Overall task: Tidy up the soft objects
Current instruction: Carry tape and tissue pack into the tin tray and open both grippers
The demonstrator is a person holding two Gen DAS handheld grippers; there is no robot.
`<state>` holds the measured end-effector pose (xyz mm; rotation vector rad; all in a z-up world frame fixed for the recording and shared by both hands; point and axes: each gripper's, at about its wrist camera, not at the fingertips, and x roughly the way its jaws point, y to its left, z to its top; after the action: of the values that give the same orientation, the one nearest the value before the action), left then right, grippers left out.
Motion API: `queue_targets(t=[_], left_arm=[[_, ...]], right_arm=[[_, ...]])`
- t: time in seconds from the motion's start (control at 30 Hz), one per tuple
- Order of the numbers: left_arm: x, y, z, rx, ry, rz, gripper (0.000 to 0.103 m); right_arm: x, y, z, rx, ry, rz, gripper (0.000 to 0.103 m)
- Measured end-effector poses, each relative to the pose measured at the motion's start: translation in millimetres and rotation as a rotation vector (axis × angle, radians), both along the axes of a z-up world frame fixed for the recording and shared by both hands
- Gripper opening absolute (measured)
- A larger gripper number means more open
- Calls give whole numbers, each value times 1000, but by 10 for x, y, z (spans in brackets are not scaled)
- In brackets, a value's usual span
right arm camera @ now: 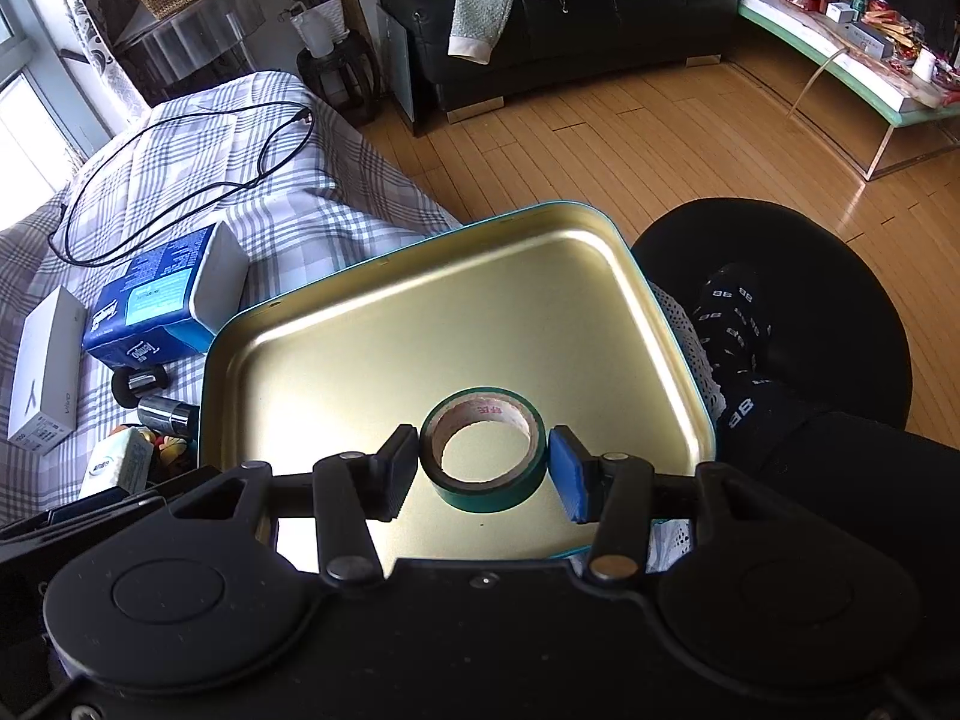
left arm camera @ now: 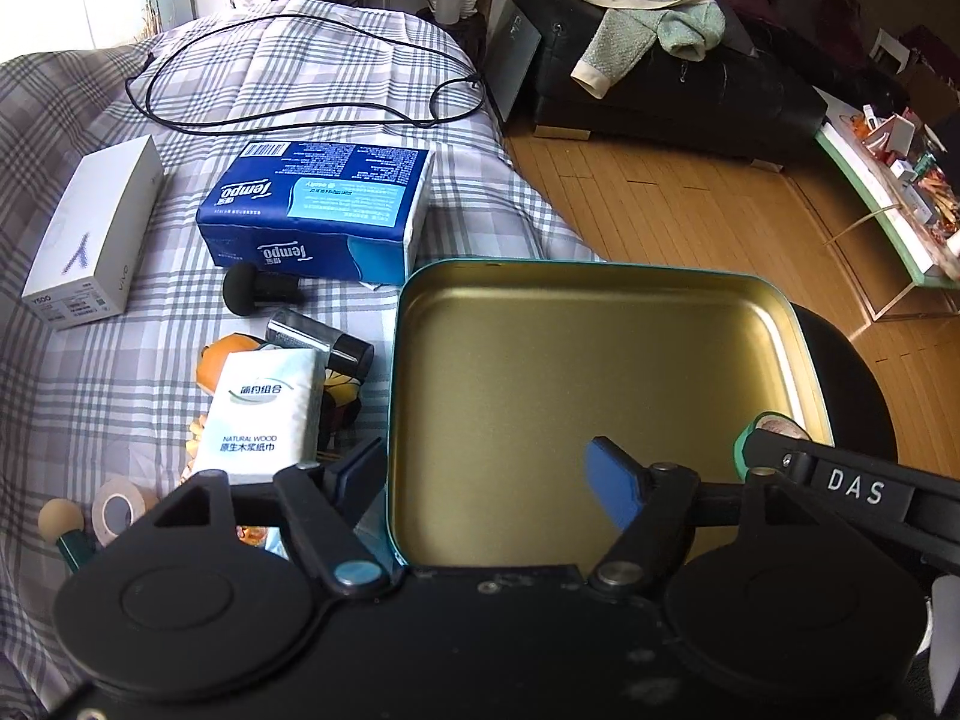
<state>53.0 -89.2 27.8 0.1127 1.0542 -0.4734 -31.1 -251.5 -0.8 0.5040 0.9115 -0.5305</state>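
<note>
From the left wrist camera, the left gripper stood with its jaws apart and nothing pressed between them; one pad sat outside the near-left wall of the gold-lined tin tray and the other hung over its bare floor; the tray lay at the near right edge of the plaid-covered bed, overhanging a black round stool; just left of the tray lay a white tissue pack on top of an orange soft toy, with a clear-capped black bottle touching its far side; farther up the bed sat a black puff brush, a blue Tempo tissue pack and, toward the left edge, a white phone box; a black cable looped near the far edge; a beige tape roll and a small sponge applicator lay at the near left; at the tray's right wall the right gripper's arm reached in with a green tape roll at its tip. From the right wrist camera, the right gripper held its jaws closed on the green tape roll, both pads pressing its sides, the roll upright-holed over the near part of the tray; a patterned black sock lay on the stool beside the tray's right wall.
</note>
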Motion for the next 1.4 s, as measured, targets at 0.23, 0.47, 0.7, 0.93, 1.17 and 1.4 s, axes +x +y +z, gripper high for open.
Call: queue_targets(t=[0.23, 0.47, 0.7, 0.93, 1.17, 1.4], left_arm=[[13, 18, -21, 1, -1, 2, 81], [-20, -4, 5, -11, -20, -17, 90], [16, 59, 42, 2, -59, 12, 90], [502, 386, -123, 118, -96, 195, 99], [813, 549, -486, 103, 48, 227, 49], [681, 486, -360, 39, 34, 211, 48]], right_arm=[[11, -11, -4, 5, 2, -8, 48], [4, -21, -13, 7, 4, -17, 49], [-1, -10, -11, -1, 3, -7, 48], [3, 0, -21, -4, 8, 1, 49], [23, 25, -28, -9, 14, 15, 49], [12, 18, 0, -9, -5, 9, 48]])
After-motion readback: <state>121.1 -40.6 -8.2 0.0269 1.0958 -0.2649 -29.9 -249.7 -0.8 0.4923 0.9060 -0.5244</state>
